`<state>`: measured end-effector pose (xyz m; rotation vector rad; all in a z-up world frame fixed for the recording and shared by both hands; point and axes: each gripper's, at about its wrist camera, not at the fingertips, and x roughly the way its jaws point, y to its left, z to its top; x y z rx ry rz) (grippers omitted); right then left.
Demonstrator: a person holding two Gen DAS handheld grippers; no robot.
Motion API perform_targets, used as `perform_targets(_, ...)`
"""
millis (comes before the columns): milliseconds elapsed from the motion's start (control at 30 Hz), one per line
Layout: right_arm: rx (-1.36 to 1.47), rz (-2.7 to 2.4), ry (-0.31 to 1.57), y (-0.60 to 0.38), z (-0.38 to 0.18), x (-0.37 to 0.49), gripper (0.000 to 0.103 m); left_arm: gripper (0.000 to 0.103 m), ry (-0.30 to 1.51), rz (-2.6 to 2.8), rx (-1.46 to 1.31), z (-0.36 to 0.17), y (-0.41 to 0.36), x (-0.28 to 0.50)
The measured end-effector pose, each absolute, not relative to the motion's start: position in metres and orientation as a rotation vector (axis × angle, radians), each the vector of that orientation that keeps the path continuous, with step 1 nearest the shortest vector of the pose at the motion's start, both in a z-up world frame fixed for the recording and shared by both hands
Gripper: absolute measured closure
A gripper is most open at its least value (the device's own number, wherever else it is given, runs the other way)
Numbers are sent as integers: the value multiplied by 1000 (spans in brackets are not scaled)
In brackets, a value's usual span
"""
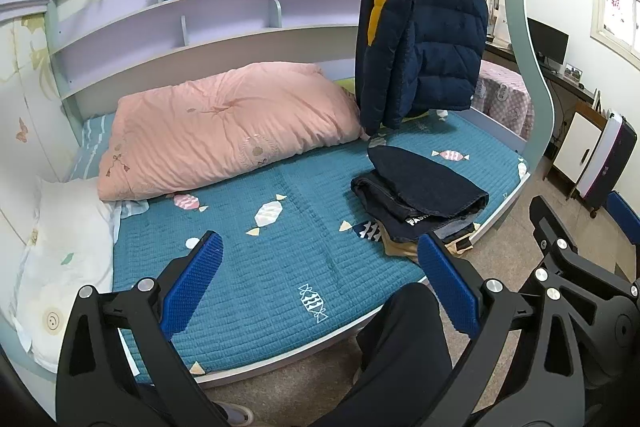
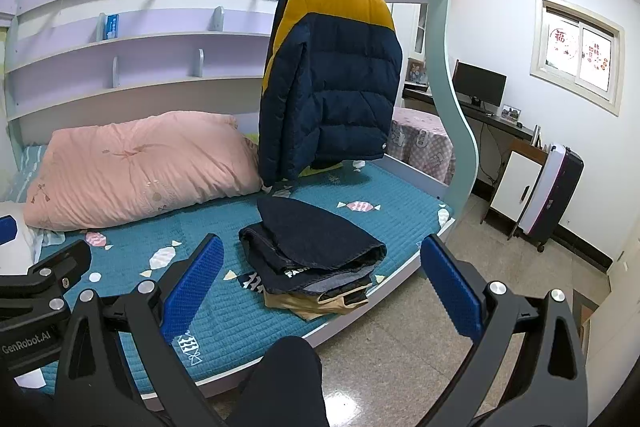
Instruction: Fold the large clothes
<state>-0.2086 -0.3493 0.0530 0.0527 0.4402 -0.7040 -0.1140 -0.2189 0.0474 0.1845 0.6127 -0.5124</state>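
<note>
**Both grippers open and held back from the bed, jacket on the rail**

The left gripper [image 1: 320, 281] is held low at the near edge of the bed [image 1: 256, 267], aimed across the mattress, its blue-padded fingers spread wide with nothing between them. The right gripper [image 2: 322, 285] sits just beside it at the same height, also spread wide and empty; in the left wrist view its black frame shows at 4 o'clock, and in the right wrist view the left one's frame shows at 9 o'clock. The person's dark-trousered knee [image 1: 404, 339] rises at 6 o'clock between the fingers.

The puffer jacket [image 2: 332, 83], navy with a mustard yoke, hangs from a rail at 12 o'clock, well apart from both grippers, its hem just above the teal quilt. Below it, toward the bed's outer edge, lies a stack of folded clothes [image 2: 316, 255]: dark denim on top, a tan piece at the bottom.

A pink duvet [image 1: 224, 127] is bundled at 11 o'clock against the shelving [image 1: 200, 15], and a white pillow [image 1: 64, 255] lies at 9 o'clock. Past the bed post stand a suitcase [image 2: 554, 187] and a monitor [image 2: 478, 83] at 3 o'clock
</note>
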Motion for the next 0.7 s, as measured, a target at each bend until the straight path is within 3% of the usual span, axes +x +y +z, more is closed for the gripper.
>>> perform_targets(700, 51, -715, 451, -348, 55, -208, 8, 5, 627, -514, 190, 47, -223, -115)
